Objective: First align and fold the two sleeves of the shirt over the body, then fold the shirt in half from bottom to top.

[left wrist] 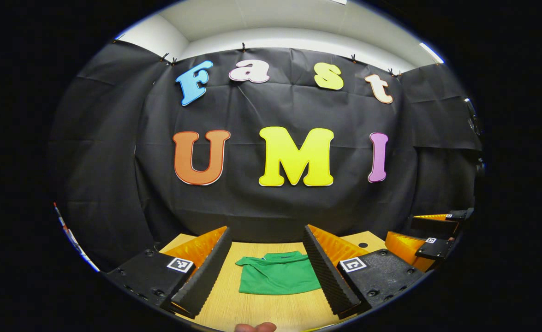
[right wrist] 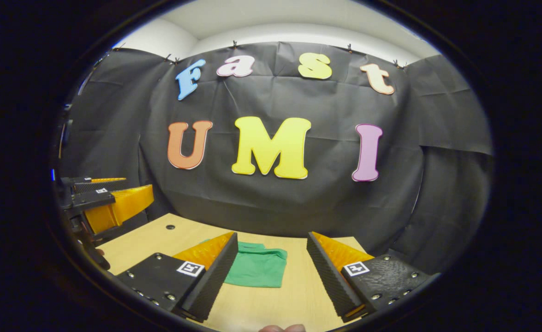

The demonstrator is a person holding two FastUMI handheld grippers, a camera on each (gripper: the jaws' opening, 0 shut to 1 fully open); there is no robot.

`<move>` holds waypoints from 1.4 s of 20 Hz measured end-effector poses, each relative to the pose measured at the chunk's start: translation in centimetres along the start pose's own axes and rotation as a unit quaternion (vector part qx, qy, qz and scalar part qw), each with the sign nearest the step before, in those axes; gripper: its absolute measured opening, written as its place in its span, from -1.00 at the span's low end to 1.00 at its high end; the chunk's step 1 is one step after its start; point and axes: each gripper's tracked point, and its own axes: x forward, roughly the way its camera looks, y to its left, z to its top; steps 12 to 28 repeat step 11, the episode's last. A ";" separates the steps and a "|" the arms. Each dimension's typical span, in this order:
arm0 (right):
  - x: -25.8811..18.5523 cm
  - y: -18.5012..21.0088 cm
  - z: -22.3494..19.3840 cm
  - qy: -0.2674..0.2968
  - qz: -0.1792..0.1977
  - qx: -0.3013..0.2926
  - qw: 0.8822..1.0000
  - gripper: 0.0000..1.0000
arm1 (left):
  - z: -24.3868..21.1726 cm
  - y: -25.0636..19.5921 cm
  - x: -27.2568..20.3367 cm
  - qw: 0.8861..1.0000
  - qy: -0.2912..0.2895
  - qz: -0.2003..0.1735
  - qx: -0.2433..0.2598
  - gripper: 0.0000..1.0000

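Shirt (left wrist: 277, 274), one, folded on table (left wrist: 261, 311); two grippers' jaws apart.

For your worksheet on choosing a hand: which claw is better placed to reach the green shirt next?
Probably left: the green fabric shirt lies centred between the open left claw; the open right claw has it off to its left.

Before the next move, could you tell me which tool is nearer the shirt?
Left, by a little. The left tool points straight at the shirt; the right tool sits off to its right, where the shirt looks smaller.
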 end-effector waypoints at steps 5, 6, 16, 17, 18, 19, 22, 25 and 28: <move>0.3 -0.3 -0.1 0.002 -0.005 0.006 1.000 0.87 | 0.2 0.5 0.2 1.000 -0.002 0.011 -0.003 0.98; 0.4 -0.3 -0.3 0.005 -0.004 0.007 1.000 0.87 | 0.0 0.4 0.3 1.000 0.000 0.011 -0.003 0.99; 0.4 0.1 -0.2 0.006 0.005 0.009 1.000 0.80 | -0.1 0.5 0.4 1.000 0.002 0.013 0.001 0.99; 0.4 0.1 -0.2 0.006 0.005 0.009 1.000 0.80 | -0.1 0.5 0.4 1.000 0.002 0.013 0.001 0.99; 0.4 0.1 -0.2 0.006 0.005 0.009 1.000 0.80 | -0.1 0.5 0.4 1.000 0.002 0.013 0.001 0.99; 0.4 0.1 -0.2 0.006 0.005 0.009 1.000 0.80 | -0.1 0.5 0.4 1.000 0.002 0.013 0.001 0.99; 0.4 0.1 -0.2 0.006 0.005 0.009 1.000 0.80 | -0.1 0.5 0.4 1.000 0.002 0.013 0.001 0.99; 0.4 0.1 -0.2 0.006 0.005 0.009 1.000 0.80 | -0.1 0.5 0.4 1.000 0.002 0.013 0.001 0.99; 0.4 0.1 -0.2 0.006 0.005 0.009 1.000 0.80 | -0.1 0.5 0.4 1.000 0.002 0.013 0.001 0.99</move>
